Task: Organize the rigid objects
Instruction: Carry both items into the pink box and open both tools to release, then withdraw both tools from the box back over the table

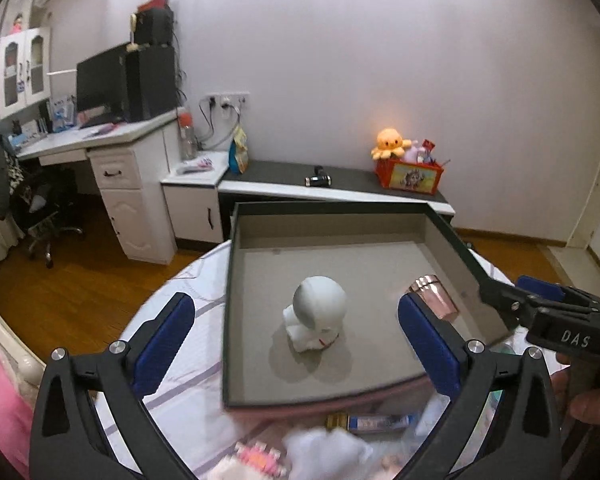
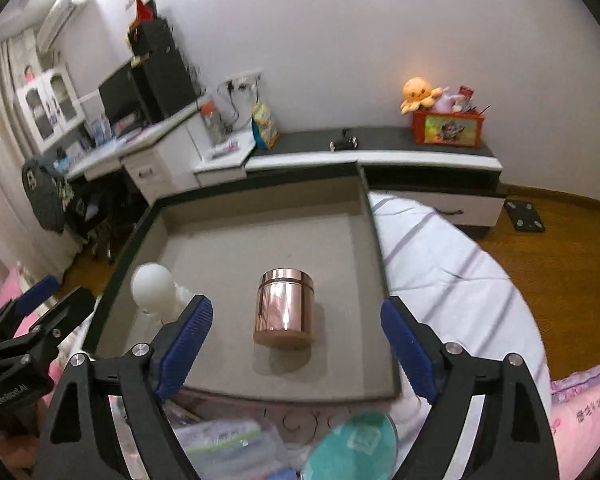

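A shallow grey box with a dark rim (image 1: pixel 236 280) (image 2: pixel 384 264) sits on the round table. In it stand a white astronaut figurine (image 1: pixel 318 312) (image 2: pixel 154 290) and a rose-gold metal jar (image 2: pixel 285 308) (image 1: pixel 434 296). My left gripper (image 1: pixel 296 336) is open and empty, above the box's near edge with the figurine between its fingers' line. My right gripper (image 2: pixel 296 334) is open and empty, framing the jar from above. The right gripper also shows in the left wrist view (image 1: pixel 512 300), by the box's right rim.
Near the table's front edge lie a small tube (image 1: pixel 374 422), white fluff (image 1: pixel 324 448), a pink block toy (image 1: pixel 256 458), a teal round lid (image 2: pixel 352 444) and plastic packets (image 2: pixel 228 444). The striped tablecloth (image 2: pixel 440 264) extends right. Desks and a toy bin (image 1: pixel 414 178) stand along the wall.
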Demonstrator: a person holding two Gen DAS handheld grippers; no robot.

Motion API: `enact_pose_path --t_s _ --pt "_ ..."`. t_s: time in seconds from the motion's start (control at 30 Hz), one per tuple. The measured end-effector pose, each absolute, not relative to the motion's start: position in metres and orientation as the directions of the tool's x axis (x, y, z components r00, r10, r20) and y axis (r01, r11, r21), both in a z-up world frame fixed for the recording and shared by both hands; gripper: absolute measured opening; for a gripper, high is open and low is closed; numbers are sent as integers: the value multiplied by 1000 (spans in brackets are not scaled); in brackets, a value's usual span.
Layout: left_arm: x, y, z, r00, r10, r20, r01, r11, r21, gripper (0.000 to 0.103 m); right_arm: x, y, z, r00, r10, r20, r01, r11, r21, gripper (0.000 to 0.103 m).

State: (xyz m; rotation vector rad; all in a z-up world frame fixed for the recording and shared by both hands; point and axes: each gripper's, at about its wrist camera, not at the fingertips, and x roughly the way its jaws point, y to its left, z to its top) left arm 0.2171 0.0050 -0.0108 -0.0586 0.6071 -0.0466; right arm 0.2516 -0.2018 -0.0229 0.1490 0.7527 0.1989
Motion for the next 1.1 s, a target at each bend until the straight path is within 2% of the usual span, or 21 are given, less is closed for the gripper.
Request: enact_pose_path --t_s 0.37,0.7,1.1 --pt "104 4 9 867 -74 -493 56 997 -50 103 139 -198 10 810 278 -517 -169 954 249 88" --pt "34 13 -1 882 -30 -470 -10 997 -81 103 61 -190 11 850 221 -478 -141 970 198 88" --pt "4 14 5 894 14 -448 -49 997 -67 103 30 -185 9 858 187 -479 -126 980 157 88"
